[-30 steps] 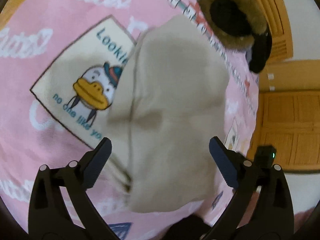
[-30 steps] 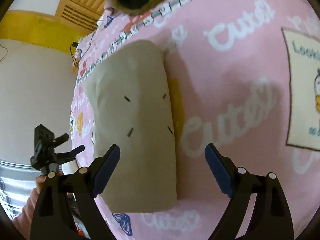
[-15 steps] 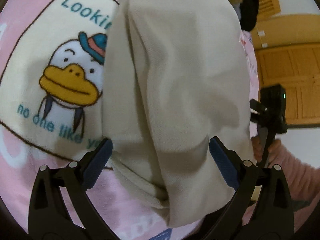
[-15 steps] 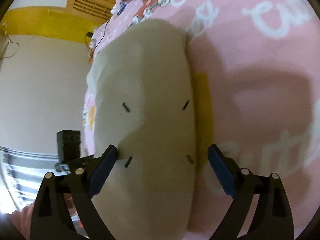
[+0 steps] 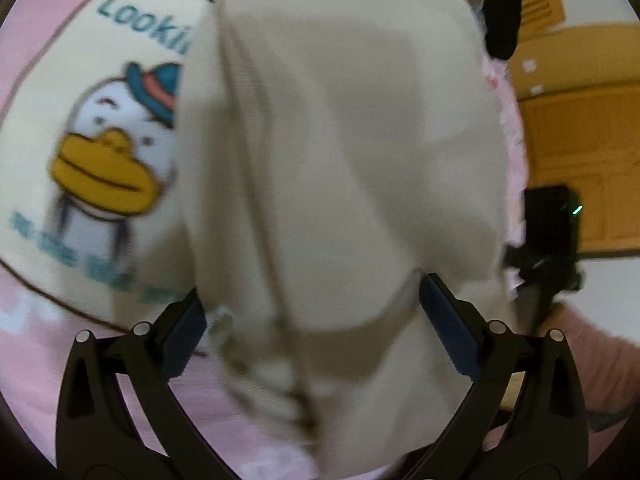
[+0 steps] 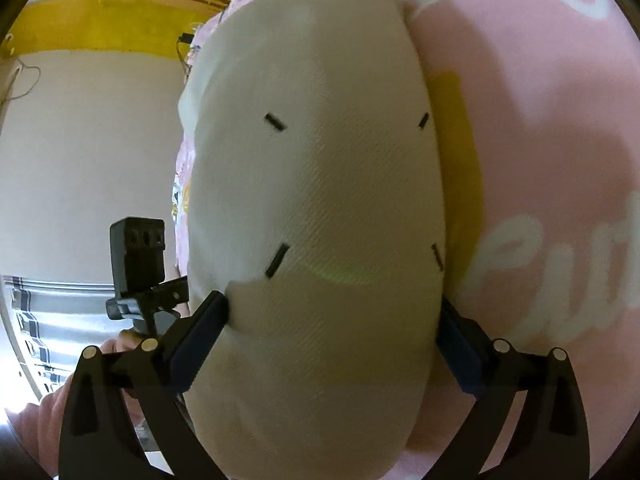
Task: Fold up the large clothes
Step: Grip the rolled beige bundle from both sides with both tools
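While both tools hang low over the bed, the folded beige garment (image 5: pixel 340 160) lies on the pink blanket (image 6: pixel 540 80), and everything else can be placed from it. On the side nearer the cream duck patch (image 5: pixel 100 152), which the garment partly covers, sits the left gripper (image 5: pixel 312 328); its jaws stand spread, the blue pads (image 5: pixel 184 336) level with the cloth's two edges, the layered hem running between them. That view is blurred, so I cannot tell whether the pads actually touch the fabric.

At the garment's other end the right gripper (image 6: pixel 332 336) straddles its full width. Its jaws have just been opening and now stand wide, with the cloth between them; the left pad (image 6: pixel 200 340) lies against the garment's edge, the right one half hidden behind it. Four short black stitch marks (image 6: pixel 276 122) show on the smooth face of the fabric here. Beyond the garment's far edge in this view, the blanket ends at a pale wall (image 6: pixel 88 140) with a yellow band above. A pink sleeve (image 5: pixel 600 364) shows just beside the garment's edge in the left view.
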A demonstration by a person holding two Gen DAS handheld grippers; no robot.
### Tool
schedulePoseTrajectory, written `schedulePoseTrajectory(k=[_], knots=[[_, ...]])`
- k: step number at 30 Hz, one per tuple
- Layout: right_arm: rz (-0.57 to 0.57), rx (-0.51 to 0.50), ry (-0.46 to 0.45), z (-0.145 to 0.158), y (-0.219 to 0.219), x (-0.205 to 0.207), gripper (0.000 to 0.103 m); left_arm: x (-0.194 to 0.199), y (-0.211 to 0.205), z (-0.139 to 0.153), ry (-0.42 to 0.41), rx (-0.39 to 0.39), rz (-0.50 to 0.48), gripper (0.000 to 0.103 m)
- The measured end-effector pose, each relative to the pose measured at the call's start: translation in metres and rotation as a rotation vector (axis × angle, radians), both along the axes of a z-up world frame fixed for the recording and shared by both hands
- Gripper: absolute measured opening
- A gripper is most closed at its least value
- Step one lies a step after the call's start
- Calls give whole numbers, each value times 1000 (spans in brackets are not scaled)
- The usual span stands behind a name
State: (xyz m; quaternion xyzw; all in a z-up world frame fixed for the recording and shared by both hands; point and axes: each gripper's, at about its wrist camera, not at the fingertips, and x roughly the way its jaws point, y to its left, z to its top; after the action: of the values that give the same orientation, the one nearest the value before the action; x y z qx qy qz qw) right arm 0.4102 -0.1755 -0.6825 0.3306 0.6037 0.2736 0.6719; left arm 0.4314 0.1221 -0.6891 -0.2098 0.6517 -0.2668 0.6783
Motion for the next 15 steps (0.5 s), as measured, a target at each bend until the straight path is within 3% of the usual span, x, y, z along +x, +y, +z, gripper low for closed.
schedulePoseTrajectory(k=[4, 7, 11, 13, 14, 15], knots=[[-10, 48, 59, -12, -4, 9, 96, -5, -13, -4, 26, -67, 14, 97], [23, 20, 73, -17, 7, 24, 97, -2, -15, -20, 66, -65, 28, 97], [31, 10, 97, -21, 10, 32, 97, 2, -18, -19, 79, -42, 7, 97], [25, -20, 87, -15, 12, 32, 91, 1, -25, -14, 87, -25, 11, 91], [19, -39, 82, -10, 13, 31, 87, 2, -29, -10, 95, -30, 26, 81], [12, -42, 86, -4, 13, 31, 78, 2, -34, -6, 102, -26, 48, 76]])
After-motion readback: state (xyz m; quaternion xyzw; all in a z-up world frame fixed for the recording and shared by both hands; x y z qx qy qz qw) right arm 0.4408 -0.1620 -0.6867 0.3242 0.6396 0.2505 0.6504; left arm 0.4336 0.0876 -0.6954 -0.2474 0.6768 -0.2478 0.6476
